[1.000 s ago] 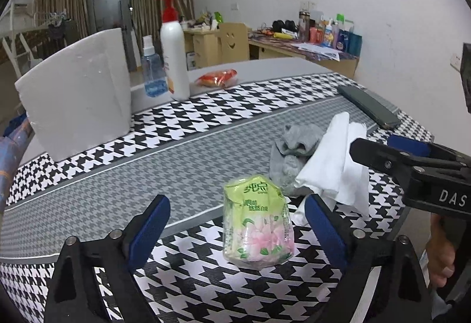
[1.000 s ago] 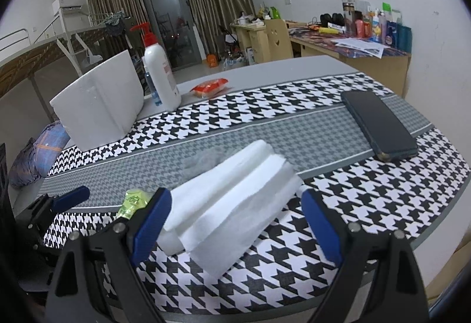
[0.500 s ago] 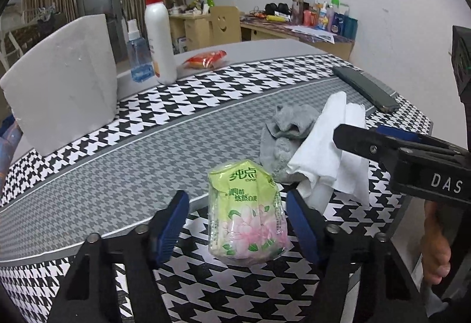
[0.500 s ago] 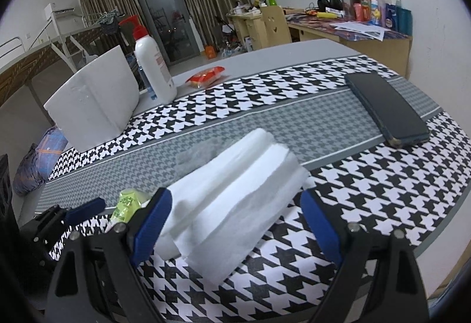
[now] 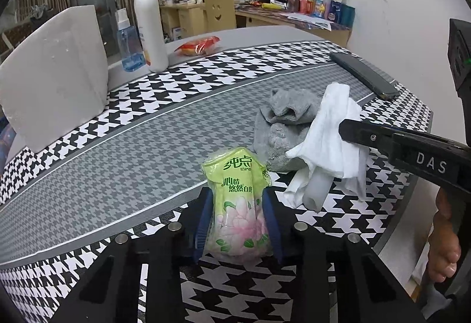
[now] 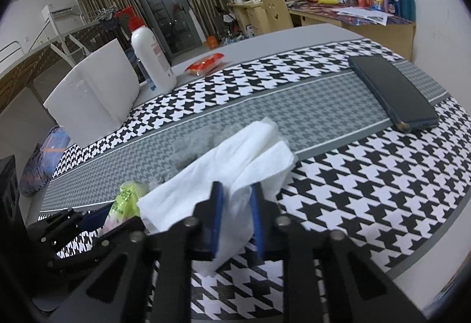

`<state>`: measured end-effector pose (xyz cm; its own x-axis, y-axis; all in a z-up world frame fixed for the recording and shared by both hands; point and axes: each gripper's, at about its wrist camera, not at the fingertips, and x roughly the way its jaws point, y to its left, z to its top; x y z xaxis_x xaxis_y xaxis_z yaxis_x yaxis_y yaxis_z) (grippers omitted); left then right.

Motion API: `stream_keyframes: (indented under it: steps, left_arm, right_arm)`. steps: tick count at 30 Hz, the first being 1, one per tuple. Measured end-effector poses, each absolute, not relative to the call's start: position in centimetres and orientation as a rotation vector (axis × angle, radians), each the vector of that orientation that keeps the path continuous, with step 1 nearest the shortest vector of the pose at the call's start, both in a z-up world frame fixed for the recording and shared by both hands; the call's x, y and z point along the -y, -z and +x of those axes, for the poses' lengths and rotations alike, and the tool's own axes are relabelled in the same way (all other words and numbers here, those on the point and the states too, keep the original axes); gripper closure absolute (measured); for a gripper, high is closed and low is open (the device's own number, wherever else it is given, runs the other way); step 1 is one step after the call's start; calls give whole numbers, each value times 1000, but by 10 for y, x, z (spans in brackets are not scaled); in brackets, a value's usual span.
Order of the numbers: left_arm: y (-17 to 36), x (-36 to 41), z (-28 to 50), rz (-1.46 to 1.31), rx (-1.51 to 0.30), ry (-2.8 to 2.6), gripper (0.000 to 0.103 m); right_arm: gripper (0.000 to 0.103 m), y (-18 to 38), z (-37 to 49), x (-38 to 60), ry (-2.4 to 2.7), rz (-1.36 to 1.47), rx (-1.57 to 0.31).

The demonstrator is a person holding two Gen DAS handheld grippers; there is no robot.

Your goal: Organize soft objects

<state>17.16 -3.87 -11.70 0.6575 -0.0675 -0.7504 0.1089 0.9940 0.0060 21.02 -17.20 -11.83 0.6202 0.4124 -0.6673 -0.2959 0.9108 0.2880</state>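
On counter: we see tissue pack (image 5: pixel 238 199) lengthwise between the pads.
Left hand-held gripper (image 5: pixel 238 223): just closed, squeezing it.
Right hand-held gripper (image 6: pixel 235 217): just closed, pinching white cloth (image 6: pixel 235 164).

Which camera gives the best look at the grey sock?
The left wrist view: the sock lies crumpled in plain sight, with only its right edge under the white cloth. In the right wrist view the cloth covers most of the sock, leaving a blurry grey patch.
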Motion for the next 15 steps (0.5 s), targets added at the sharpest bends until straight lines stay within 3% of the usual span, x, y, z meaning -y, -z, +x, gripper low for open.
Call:
stream_keyframes:
  steps: [2, 5, 15]
  left_arm:
    - [117, 38, 172, 51, -847, 101, 67]
    - [116, 36, 172, 44, -845, 102, 68]
    - [112, 34, 166, 30, -827, 101, 72]
  right_arm:
    - [94, 119, 211, 173, -409, 165, -808]
    - [98, 114, 209, 177, -408, 178, -786]
    - [98, 83, 192, 194, -390, 189, -671]
